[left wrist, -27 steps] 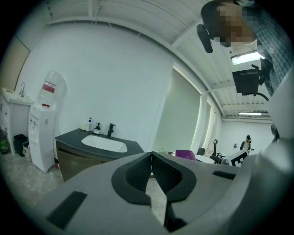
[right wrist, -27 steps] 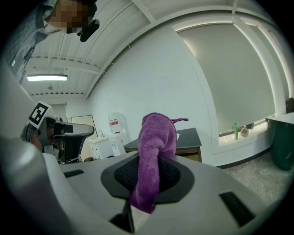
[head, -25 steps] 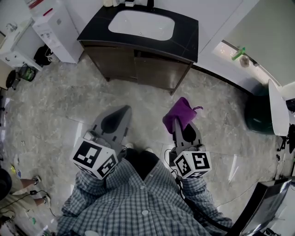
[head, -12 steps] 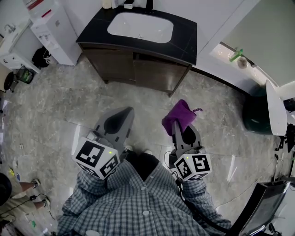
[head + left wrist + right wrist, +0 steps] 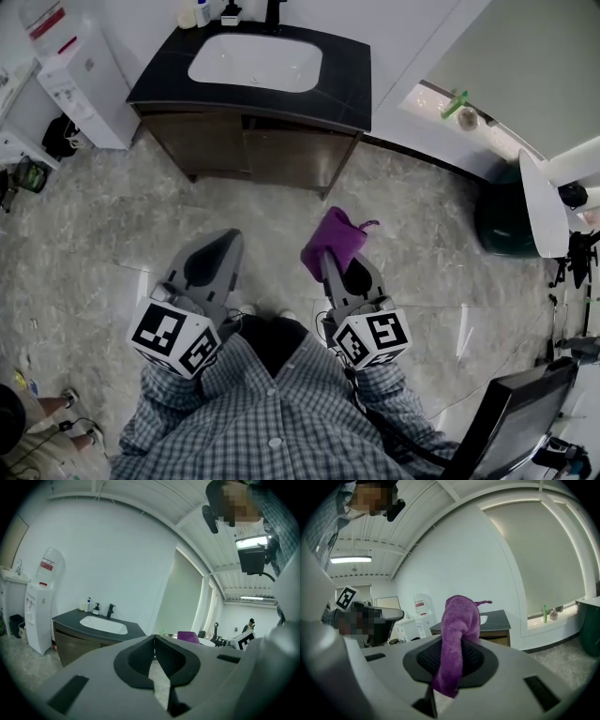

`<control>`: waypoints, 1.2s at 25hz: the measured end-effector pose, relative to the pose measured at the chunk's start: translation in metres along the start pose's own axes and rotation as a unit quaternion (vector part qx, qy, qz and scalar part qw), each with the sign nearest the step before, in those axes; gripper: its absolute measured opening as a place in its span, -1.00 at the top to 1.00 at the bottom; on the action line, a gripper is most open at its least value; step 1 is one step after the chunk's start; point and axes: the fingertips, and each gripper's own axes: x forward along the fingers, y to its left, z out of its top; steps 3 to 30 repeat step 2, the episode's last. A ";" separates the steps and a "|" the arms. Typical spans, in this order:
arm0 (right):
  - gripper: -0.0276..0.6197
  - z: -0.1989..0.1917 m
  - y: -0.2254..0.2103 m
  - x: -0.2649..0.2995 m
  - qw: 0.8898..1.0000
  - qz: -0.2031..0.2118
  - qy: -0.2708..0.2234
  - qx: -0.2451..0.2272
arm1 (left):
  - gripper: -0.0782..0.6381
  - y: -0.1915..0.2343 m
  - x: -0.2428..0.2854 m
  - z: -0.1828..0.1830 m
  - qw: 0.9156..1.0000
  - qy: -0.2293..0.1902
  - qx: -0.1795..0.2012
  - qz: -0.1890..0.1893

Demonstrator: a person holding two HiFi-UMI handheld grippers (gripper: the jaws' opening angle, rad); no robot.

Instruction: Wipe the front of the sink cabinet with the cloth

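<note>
fingers of right gripper (image 5: pixel 327 264) clamp cloth (image 5: pixel 335 239); left gripper (image 5: pixel 154 639) fingers together; sink cabinet (image 5: pixel 248 155) ahead beside water dispenser (image 5: pixel 70 80)

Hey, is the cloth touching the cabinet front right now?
No, the cloth is clamped in the right gripper above the floor, with bare floor between it and the cabinet.
</note>
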 end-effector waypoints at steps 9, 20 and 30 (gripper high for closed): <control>0.68 -0.001 0.008 0.007 1.000 0.017 0.003 0.000 | 0.75 0.004 -0.006 0.002 1.000 0.000 0.004 0.011; 0.68 -0.001 0.008 0.007 1.000 0.017 0.003 0.000 | 0.75 0.004 -0.006 0.002 1.000 0.000 0.004 0.011; 0.68 -0.001 0.008 0.007 1.000 0.017 0.003 0.000 | 0.75 0.004 -0.006 0.002 1.000 0.000 0.004 0.011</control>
